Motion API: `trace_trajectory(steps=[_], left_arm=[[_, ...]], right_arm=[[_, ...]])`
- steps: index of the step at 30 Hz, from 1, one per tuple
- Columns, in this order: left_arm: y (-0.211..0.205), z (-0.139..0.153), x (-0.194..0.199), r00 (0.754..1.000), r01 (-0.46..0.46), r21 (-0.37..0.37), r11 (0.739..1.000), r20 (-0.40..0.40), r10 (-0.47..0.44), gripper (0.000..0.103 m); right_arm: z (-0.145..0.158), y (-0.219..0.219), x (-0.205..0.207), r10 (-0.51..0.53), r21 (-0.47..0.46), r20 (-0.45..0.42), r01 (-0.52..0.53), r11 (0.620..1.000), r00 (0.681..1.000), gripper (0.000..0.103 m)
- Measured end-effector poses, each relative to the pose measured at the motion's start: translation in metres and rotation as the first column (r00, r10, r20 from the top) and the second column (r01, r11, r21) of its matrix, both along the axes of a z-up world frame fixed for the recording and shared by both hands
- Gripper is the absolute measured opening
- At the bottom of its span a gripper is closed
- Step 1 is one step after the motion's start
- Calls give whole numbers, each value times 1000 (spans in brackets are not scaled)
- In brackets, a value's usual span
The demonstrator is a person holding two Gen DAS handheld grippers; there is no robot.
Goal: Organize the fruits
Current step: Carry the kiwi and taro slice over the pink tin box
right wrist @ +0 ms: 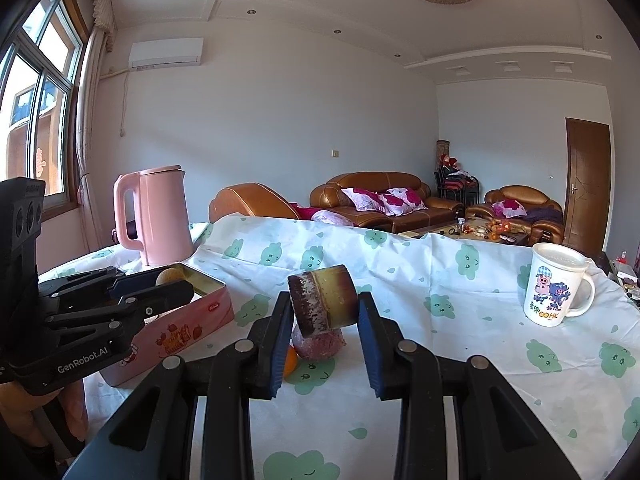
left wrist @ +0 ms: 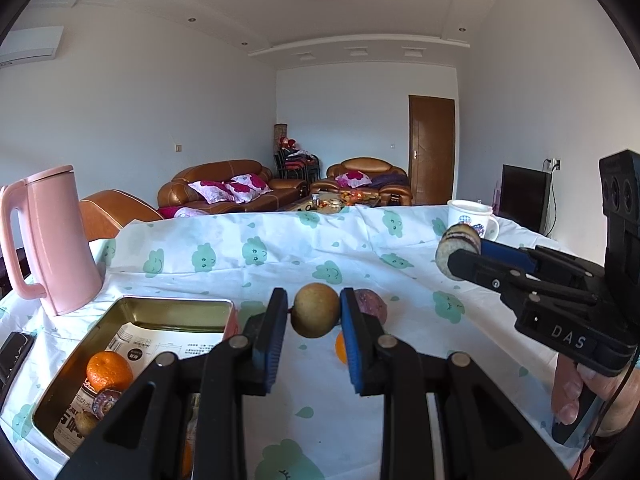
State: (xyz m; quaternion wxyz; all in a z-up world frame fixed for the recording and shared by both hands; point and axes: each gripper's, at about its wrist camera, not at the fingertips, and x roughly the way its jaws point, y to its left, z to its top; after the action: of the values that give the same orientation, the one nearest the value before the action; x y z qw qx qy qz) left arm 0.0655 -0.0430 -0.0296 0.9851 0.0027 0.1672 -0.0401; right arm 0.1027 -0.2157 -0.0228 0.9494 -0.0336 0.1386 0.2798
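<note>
Left gripper (left wrist: 314, 312) sits centre-bottom of its own view, pointing slightly down over the table, jaws clamped on a round yellow-brown fruit (left wrist: 315, 310) held clear of the cloth. In the right wrist view the same tool shows at the left edge, tips over the pink tin (right wrist: 188, 320), the fruit just peeking out there.

Right gripper (right wrist: 324, 312) is also tilted a little downward, centre-bottom of its view, clenched on a halved passion fruit (right wrist: 322, 300), cut face turned left. From the left wrist view it enters from the right edge; a hand (left wrist: 580, 392) wraps the grip at lower right.

Loose on the tablecloth (left wrist: 400, 248) below the grippers: a purple passion fruit (right wrist: 318, 344) and an orange (right wrist: 290, 362), close together. The tin's inside, lower left of the left view, holds a mandarin (left wrist: 109, 372), a purple fruit and a brownish one on printed paper.

Writing: "GenRobot.AI" on the left gripper body, "DAS" on the right one, "HK" on the cartoon mug (right wrist: 558, 290) at right. Paper print in the tin is too small to read.

Pink kettle (right wrist: 154, 216) stands upper left, behind the tin.
</note>
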Motion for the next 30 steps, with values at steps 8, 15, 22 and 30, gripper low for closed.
trace_trajectory(steps=[8,15,22,30], left_arm=[[0,1,-1,1000,4,-7,1000,2,-4,28],[4,0,3,1000,-3,-29,1000,-19,2,28],[8,0,2,1000,4,-53,999,-19,-5,28],[17,-1,4,999,14,-90,996,-41,-18,28]], right_arm=[[-1,5,-3,14,-8,-9,-14,1000,1000,34],[-2,14,-2,-3,-18,-29,3,1000,1000,34],[-3,20,-3,-10,-9,-43,9,1000,999,34],[-3,39,-1,24,-16,-78,-25,1000,997,34]])
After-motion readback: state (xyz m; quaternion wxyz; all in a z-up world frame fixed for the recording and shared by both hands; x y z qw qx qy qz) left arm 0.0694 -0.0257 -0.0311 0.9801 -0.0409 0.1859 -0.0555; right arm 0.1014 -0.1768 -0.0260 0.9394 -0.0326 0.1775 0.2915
